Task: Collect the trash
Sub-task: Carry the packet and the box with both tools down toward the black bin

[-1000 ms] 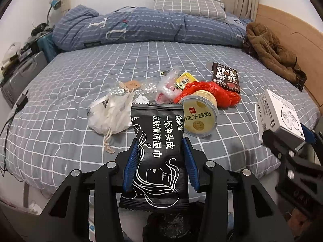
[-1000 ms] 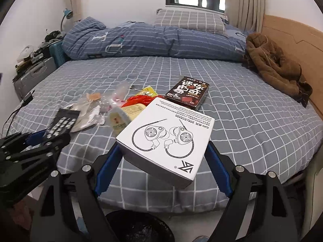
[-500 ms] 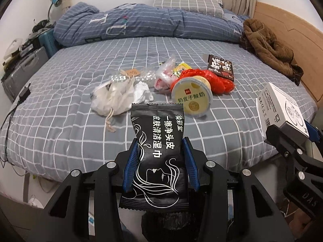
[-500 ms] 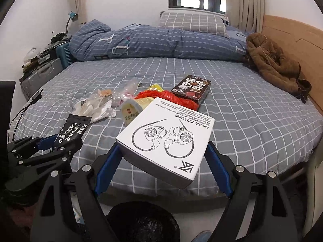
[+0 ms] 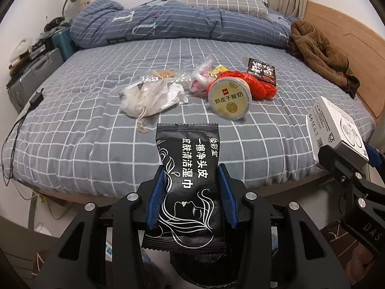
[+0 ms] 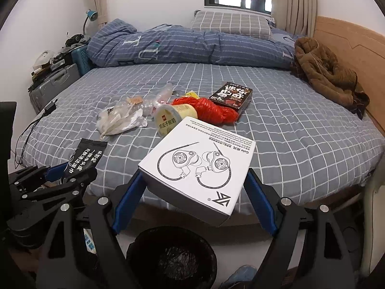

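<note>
Two grippers are seen, and each one carries one piece of trash. On the bed [image 6: 300,130] six more pieces can be counted, with the yogurt cup [image 5: 229,98] taken as the landmark: one yogurt cup lying on its side, one red plastic bag [image 5: 258,85] touching it on the right, one dark snack box [image 5: 261,69] just behind the red bag, one yellow wrapper [image 5: 217,69] behind the cup, one clear pinkish bag [image 5: 201,78] just to the left of the cup, and one white crumpled bag [image 5: 150,97] with a string further to the left. One brown jacket [image 6: 329,72] is laid well apart from the cup, at the right, near the headboard. One black trash bin [image 6: 172,257] is placed on the floor, in front of the bed and nearer to the cameras than the cup.

The left gripper [image 5: 190,192] is closed narrowly on the black wipes packet [image 5: 189,183]; its blue fingers [image 5: 155,195] are pressed against both long edges of the packet, which is held upright, in front of the bed edge.

The right gripper [image 6: 195,190] is spread wide, and the white earphone box [image 6: 197,166] is pinched between its blue fingers [image 6: 127,200] at two opposite sides. The box is held tilted, above the bin and in front of the cup.
</note>
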Tool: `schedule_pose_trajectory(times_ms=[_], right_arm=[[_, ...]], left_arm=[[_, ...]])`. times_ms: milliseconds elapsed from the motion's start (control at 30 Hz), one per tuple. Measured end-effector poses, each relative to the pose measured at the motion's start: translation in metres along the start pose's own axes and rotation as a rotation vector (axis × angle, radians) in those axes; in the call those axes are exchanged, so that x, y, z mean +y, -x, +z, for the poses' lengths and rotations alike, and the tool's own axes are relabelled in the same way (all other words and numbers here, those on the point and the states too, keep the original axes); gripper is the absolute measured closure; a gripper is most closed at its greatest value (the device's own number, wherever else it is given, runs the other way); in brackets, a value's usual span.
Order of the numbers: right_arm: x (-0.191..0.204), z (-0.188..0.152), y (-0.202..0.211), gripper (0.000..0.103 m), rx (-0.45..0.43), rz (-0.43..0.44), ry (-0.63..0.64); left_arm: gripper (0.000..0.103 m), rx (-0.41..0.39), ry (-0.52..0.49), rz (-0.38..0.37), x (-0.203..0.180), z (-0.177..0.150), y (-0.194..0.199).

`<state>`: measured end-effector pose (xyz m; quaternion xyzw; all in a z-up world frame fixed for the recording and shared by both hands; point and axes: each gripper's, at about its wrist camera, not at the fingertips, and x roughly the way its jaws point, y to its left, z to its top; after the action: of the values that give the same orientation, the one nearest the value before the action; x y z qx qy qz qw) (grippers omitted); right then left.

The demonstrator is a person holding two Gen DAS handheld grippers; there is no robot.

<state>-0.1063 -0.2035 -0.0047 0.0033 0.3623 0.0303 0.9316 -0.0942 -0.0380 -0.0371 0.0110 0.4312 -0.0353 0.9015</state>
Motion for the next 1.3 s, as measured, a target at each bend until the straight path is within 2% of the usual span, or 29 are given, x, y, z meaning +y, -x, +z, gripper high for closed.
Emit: schedule_pose_trajectory(times_ms=[900, 1300], right_arm=[[0.022, -0.047, 0.017, 0.024, 0.083, 0.01, 0.025], [0.032, -0.084, -0.008, 0.024, 0.183, 0.02, 0.04]], left_arm=[[0.06, 0.119, 0.034, 0.007, 0.02, -0.07, 0.007], [0.06, 0.197, 0.05, 0.029, 0.034, -0.107, -0.018]])
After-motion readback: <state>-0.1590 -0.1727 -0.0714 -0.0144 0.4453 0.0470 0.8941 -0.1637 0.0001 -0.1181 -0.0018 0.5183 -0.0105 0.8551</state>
